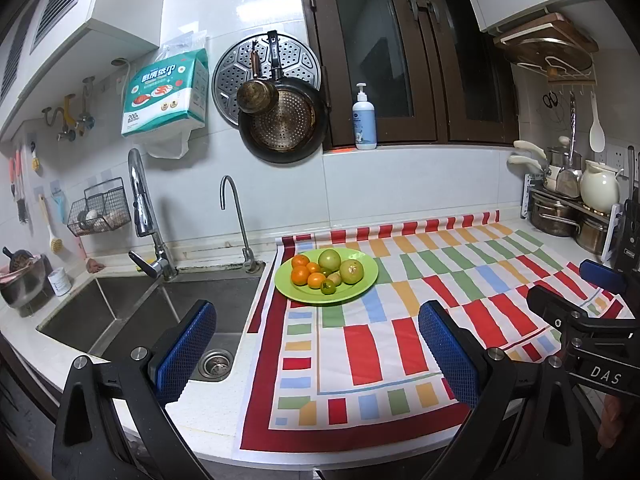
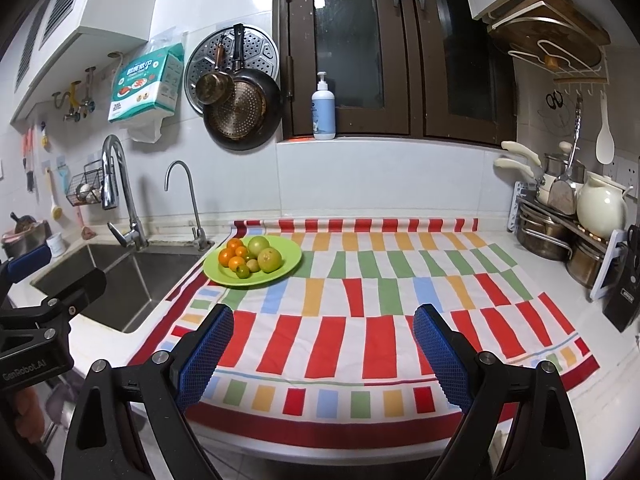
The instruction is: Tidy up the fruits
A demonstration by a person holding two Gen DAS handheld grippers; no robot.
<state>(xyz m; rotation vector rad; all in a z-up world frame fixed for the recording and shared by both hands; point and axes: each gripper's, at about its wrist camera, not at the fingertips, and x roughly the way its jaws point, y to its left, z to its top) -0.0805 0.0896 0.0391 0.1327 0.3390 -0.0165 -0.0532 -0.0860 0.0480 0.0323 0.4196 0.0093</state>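
A green plate (image 1: 360,286) (image 2: 286,266) sits at the far left of the striped cloth, beside the sink. It holds several small oranges (image 1: 300,275) (image 2: 226,257), two large yellow-green fruits (image 1: 351,271) (image 2: 269,259) and small green ones (image 1: 328,287) (image 2: 241,271). My left gripper (image 1: 318,344) is open and empty, above the cloth's front edge, well short of the plate. My right gripper (image 2: 324,350) is open and empty over the cloth's front middle. Each gripper shows at the edge of the other's view (image 1: 576,296) (image 2: 56,280).
A steel sink (image 1: 168,312) (image 2: 132,280) with two taps lies left of the cloth (image 1: 440,280) (image 2: 380,280). Pots, a white jug (image 2: 600,210) and a knife block (image 2: 624,292) stand at the right. Pans hang on the wall; a soap bottle (image 2: 323,108) stands on the sill.
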